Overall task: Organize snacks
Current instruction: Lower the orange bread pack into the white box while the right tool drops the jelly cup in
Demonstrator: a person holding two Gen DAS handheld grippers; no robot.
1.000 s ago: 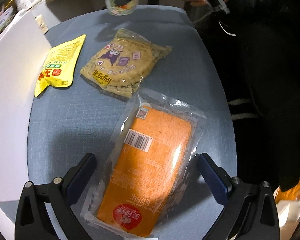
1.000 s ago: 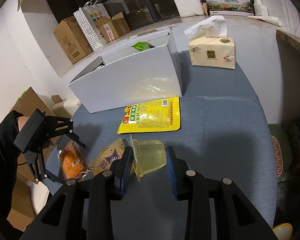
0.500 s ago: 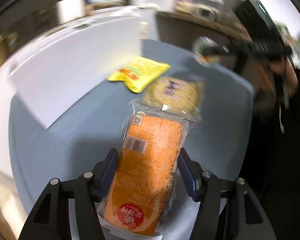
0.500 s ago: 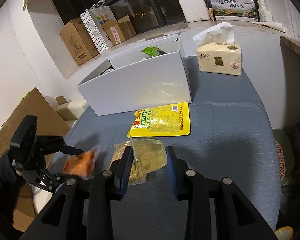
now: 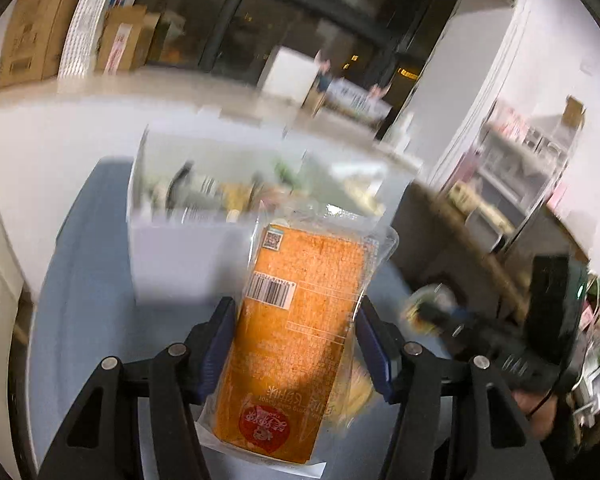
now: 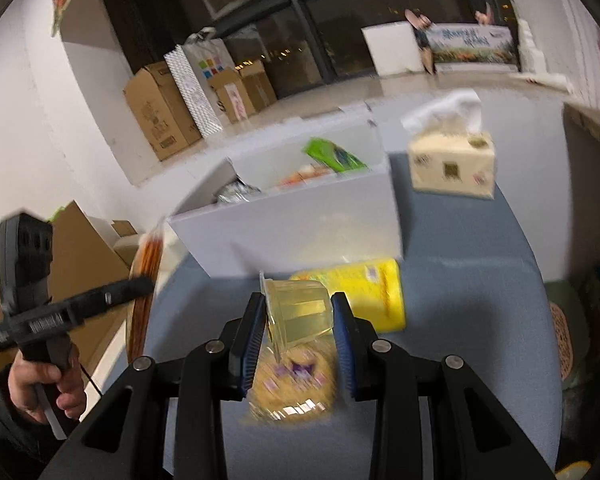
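Looks about halfway done. An orange snack pack (image 5: 296,332) is clamped in the left gripper (image 5: 294,344) and held up in front of the white box (image 6: 300,216), which already has several snacks inside (too blurry to name). A clear jelly cup (image 6: 298,314) is pinched in the right gripper (image 6: 300,340). A yellow pouch (image 6: 374,294) and a cartoon-print bag (image 6: 292,384) are left on the table (image 6: 480,320).
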